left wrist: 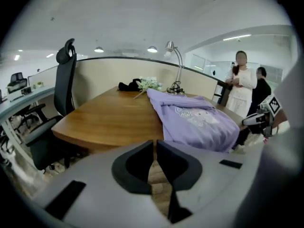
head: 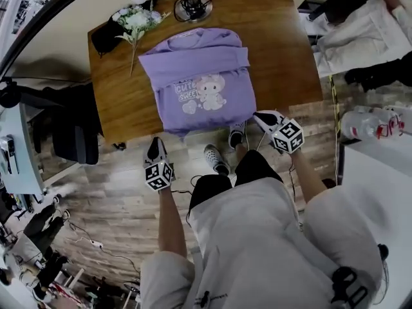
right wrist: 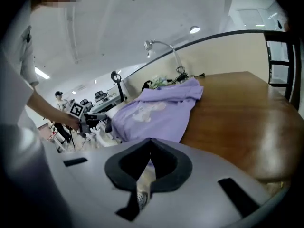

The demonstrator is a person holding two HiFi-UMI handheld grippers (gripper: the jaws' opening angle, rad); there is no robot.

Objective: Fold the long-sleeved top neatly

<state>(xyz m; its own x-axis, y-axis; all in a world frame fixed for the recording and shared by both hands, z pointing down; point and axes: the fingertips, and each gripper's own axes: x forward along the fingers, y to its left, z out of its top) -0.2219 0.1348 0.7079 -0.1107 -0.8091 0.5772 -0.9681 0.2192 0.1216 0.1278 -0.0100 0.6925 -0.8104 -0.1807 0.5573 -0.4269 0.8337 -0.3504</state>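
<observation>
Head view, lower part of the frame: the person's white shirt and black shorts, with two sneakers (head: 217,159) on the wood-look floor just below the table's near edge. At lower left of centre the left gripper (head: 154,141) hangs off the table, short of its edge. The right gripper (head: 259,116) is right of centre, at the table's near edge and just beside the garment's lower right corner. Each gripper's own view shows its jaws pressed together with nothing between them (left gripper (left wrist: 154,151), right gripper (right wrist: 151,148)).

Past them, the purple long-sleeved top (head: 199,76) lies on the wooden table (head: 283,50) at the middle of the frame. It is partly folded, a band of cloth lies across its upper part, and a cartoon print faces up. Its lower hem droops over the near edge, which both gripper views show (top (left wrist: 199,120), top (right wrist: 156,113)).

Farther back, at the table's upper left, lie a bunch of pale flowers (head: 135,21) and a black pouch (head: 106,36). A desk lamp's round base (head: 192,6) stands at top centre. A black office chair (head: 74,134) stands off the table's left side.
</observation>
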